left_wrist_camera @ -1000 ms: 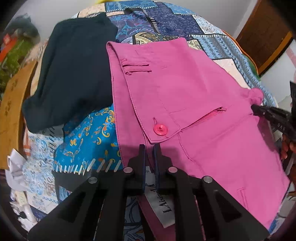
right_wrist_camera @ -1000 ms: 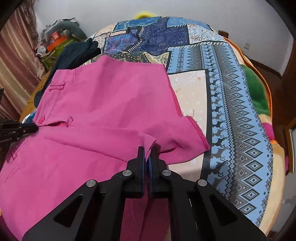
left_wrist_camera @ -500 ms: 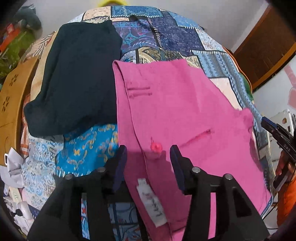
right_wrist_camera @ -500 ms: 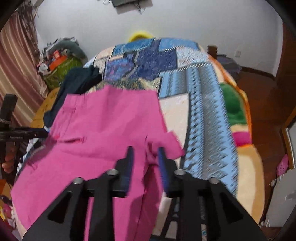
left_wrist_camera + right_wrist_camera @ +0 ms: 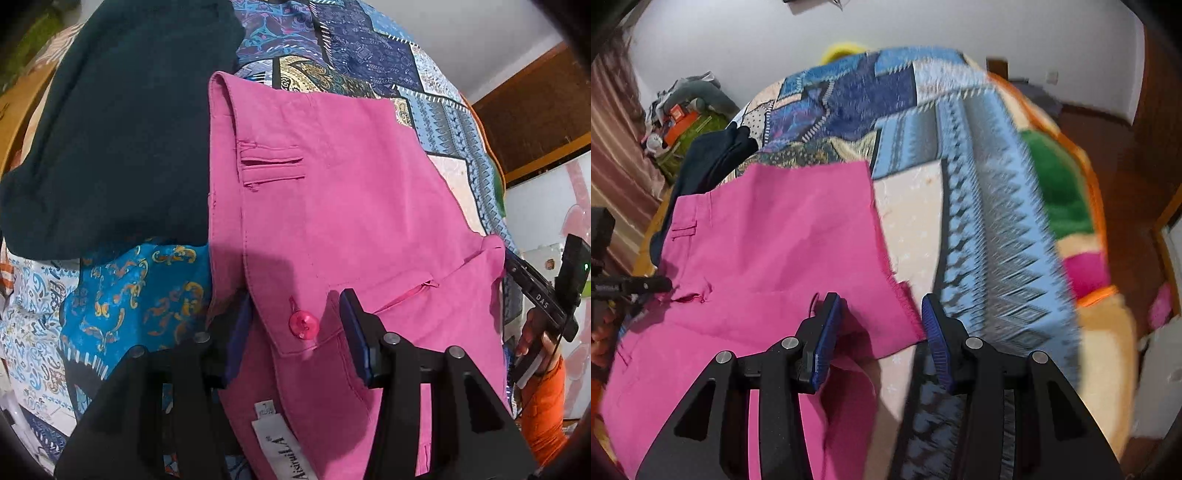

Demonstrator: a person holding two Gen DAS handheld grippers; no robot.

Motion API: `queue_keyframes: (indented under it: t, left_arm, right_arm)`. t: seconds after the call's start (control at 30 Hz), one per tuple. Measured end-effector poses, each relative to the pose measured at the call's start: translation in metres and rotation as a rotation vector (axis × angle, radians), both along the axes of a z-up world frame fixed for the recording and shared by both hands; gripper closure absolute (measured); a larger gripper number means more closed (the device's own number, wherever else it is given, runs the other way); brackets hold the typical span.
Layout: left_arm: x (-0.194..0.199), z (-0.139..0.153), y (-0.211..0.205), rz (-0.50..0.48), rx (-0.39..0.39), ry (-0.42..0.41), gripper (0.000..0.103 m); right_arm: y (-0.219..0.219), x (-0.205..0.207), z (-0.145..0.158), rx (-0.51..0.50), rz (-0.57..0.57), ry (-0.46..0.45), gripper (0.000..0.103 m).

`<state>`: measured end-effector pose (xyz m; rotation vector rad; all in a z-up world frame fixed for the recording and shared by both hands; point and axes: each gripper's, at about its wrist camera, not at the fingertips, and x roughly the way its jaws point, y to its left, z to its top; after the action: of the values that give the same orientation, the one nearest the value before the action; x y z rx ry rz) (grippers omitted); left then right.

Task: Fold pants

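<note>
Both tongs are spread wide with nothing gripped: the left tongs (image 5: 295,334) are held over the waistband of the pink pants (image 5: 351,221), with the button (image 5: 303,325) seen between the blue pads (image 5: 352,332), and the right tongs (image 5: 879,328) are held over the frayed leg hem (image 5: 905,306) at the opposite end. The pants are laid flat on the patchwork quilt (image 5: 979,221) of a bed, one half folded over the other, so that the waist is presented to one hand and the leg ends to the other; this spacing is judged to suit a second fold, for which both ends would be pinched and brought together. A dark garment (image 5: 122,129) is laid just beside the waistband, touching its edge, and it could be snagged if the left grip were taken too far outward. Only in the left wrist view are the button, the belt loop (image 5: 271,168), the zip pocket (image 5: 424,286) and the white label (image 5: 280,443) shown, besides the other tool and an orange sleeve at the far edge. Only in the right wrist view, which is blurred, are the frayed hem, a green patch (image 5: 1060,184), the curtain (image 5: 617,155) and the clutter by the wall revealed
</note>
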<state>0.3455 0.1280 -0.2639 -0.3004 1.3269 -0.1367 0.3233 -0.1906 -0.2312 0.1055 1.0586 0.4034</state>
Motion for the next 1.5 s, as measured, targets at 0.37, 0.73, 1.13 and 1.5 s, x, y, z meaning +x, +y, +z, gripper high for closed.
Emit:
queue_keyframes:
  t: [0.37,0.73,1.13,1.5]
  left_arm:
    - [-0.023,0.021,-0.037,-0.109,0.353,-0.197,0.097]
    - [-0.018,0.034,-0.034,-0.084,0.418,-0.244,0.096]
    - [-0.025,0.024,-0.012,-0.051,0.384,-0.141,0.079]
    - [-0.025,0.088,0.016,0.056,0.434,-0.296,0.037]
  right_arm:
    - [0.011,-0.006,-0.003,-0.027,0.060,-0.016,0.097]
    - [0.010,-0.032,0.009,-0.145,0.121,-0.078,0.098]
    - [0.004,-0.035,0.010,-0.131,0.065,-0.035,0.087]
    - [-0.004,-0.038,0.091,-0.089,0.046,-0.231,0.067]
